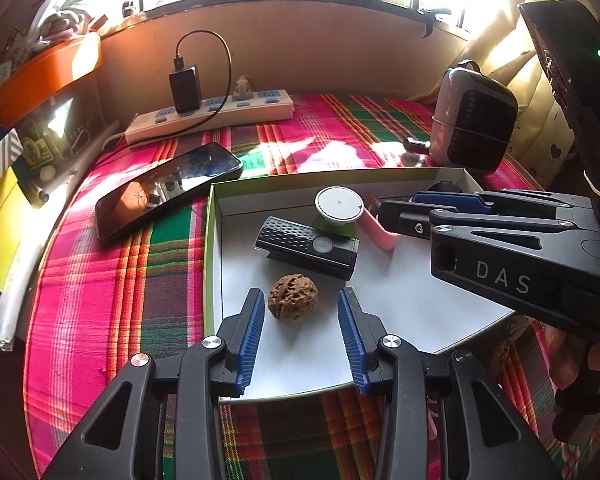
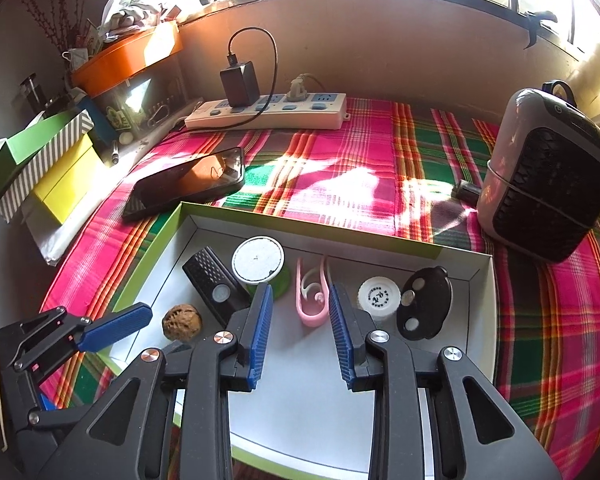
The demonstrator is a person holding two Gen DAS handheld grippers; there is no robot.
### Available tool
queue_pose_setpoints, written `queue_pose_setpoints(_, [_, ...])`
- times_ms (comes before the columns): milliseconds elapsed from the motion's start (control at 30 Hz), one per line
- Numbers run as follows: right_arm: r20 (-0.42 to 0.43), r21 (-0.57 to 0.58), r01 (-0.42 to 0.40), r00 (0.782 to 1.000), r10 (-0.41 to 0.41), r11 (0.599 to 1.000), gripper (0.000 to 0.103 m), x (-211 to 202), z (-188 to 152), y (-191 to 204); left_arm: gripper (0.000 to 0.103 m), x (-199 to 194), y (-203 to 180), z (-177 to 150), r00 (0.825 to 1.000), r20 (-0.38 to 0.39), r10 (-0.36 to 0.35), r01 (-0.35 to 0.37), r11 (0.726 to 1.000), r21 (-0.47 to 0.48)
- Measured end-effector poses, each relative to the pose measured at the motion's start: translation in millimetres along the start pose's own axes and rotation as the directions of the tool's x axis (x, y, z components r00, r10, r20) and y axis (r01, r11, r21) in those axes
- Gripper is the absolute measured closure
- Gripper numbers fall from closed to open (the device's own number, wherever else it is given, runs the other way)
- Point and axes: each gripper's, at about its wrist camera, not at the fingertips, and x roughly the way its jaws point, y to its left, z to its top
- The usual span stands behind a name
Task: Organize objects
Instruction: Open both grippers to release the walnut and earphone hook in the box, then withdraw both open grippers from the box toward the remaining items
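Brown and wrinkled, the walnut [image 1: 293,298] lies loose on the white floor of the green-edged box [image 1: 209,240], near its left wall, just ahead of the left tongs [image 1: 300,320]; their blue pads are spread wide and grip nothing, with the nut sitting at the mouth of the gap; I judge the step in hand to be either a fresh release or the approach to a pick, and cannot tell which. The right tongs [image 2: 300,312] are likewise released, hovering over the pink clip [image 2: 312,300]; a next move would call for settling on one item and closing squarely round it. Beside these lie a black clicker [image 1: 306,246], a round white disc [image 1: 339,202], a white cap [image 2: 379,294] with unreadable print, and a black oval piece [image 2: 422,304]; "DAS" reads on the right tool's body; the box rests on a plaid-clothed counter [image 1: 120,280].
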Motion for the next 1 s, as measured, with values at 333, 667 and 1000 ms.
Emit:
queue_pose_setpoints(333, [0.040,0.030,-0.012,0.999,0.011,0.999,0.067,-28.1,-20.2,-3.3,0.066,-17.8,-1.2,-8.8,1.000,0.024,-0.006,0.006,1.000,-0.019])
queue_pose_setpoints(667, [0.080,0.022,0.023,0.996,-0.025,0.999,0.066,-54.3,-41.4,-8.8,0.066,-32.6,-4.5,-22.4,0.999,0.040,-0.011,0.012,1.000,-0.029])
queue_pose_setpoints(1000, [0.113,0.041,0.042,0.992,-0.047,0.998,0.066,-77.4,-62.3,-20.1,0.066,-43.8,-6.8,-35.7,0.999,0.052,-0.016,0.018,0.999,-0.035])
